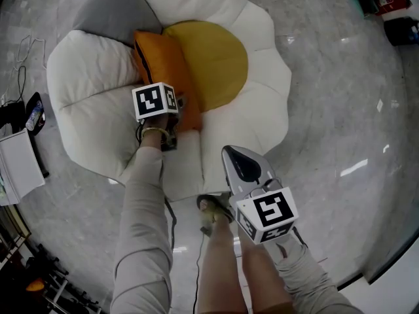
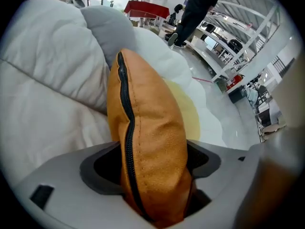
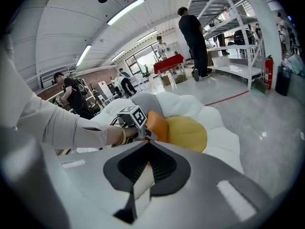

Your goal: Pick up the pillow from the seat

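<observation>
2 jaws of the left gripper (image 1: 171,110) are clamped on the near end of the pillow (image 1: 163,64). It is an orange cushion with a fine leather-like grain and a black zipper (image 2: 127,123) along its seam. Its soft fill bulges out between the jaws.

The pillow sits on edge, zipper side up, on the seat (image 1: 85,77), a flower-shaped floor cushion of plump white quilted petals. It is wedged between 1 white petal and the round, smooth mustard-yellow centre (image 1: 216,61), touching both. 1 petal (image 1: 114,12) at the back is grey.

The right gripper (image 1: 239,165) hangs just off the seat's near edge, above the person's legs. Its smooth grey tapered jaws are pressed together with nothing between them.

Glossy grey stone-look floor (image 1: 340,110) lies all round the seat.
</observation>
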The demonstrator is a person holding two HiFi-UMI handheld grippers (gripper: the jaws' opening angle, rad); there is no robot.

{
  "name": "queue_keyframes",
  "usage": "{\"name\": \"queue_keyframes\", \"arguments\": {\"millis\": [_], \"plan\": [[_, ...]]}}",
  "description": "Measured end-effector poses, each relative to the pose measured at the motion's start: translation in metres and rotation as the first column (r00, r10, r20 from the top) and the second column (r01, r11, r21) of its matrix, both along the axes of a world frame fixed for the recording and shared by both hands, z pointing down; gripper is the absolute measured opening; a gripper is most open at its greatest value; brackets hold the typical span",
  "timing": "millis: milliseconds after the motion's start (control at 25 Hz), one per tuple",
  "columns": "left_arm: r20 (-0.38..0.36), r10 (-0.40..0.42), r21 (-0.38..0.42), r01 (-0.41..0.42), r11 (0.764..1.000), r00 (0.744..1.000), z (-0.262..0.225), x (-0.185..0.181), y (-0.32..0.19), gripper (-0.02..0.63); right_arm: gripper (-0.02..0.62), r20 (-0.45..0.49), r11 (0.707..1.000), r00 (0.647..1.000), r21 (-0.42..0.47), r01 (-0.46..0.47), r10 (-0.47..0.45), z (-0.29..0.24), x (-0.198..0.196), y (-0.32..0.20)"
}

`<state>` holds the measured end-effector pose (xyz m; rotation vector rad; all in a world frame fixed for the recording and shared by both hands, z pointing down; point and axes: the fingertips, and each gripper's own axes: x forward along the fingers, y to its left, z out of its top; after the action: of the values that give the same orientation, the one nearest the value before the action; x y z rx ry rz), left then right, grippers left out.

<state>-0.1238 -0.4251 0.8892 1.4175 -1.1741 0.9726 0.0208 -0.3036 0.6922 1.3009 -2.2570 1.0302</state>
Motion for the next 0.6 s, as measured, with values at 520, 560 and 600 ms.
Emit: {"name": "queue_keyframes", "arguments": {"millis": [520, 560, 600], "plan": [[0.017, 0.086, 0.172, -0.088, 0.981, 0.996, -0.044, 0.014, 0.011, 0.293, 0.000, -0.016, 0.999, 1.000, 0.025, -0.027, 0.027, -0.020, 0.012, 0.003], [0.007, 0.092, 0.177, -0.091, 0.980, 0.996, -0.050, 0.018, 0.014, 0.293, 0.000, -0.016, 0.999, 0.999, 0.025, -0.031, 0.031, -0.023, 0.013, 0.004], [-0.006, 0.092, 0.184, -0.089, 0.979, 0.996, -0.057, 0.020, 0.018, 0.293, 0.000, -0.016, 0.999, 0.999, 0.025, -0.034, 0.034, -0.026, 0.013, 0.006]]}}
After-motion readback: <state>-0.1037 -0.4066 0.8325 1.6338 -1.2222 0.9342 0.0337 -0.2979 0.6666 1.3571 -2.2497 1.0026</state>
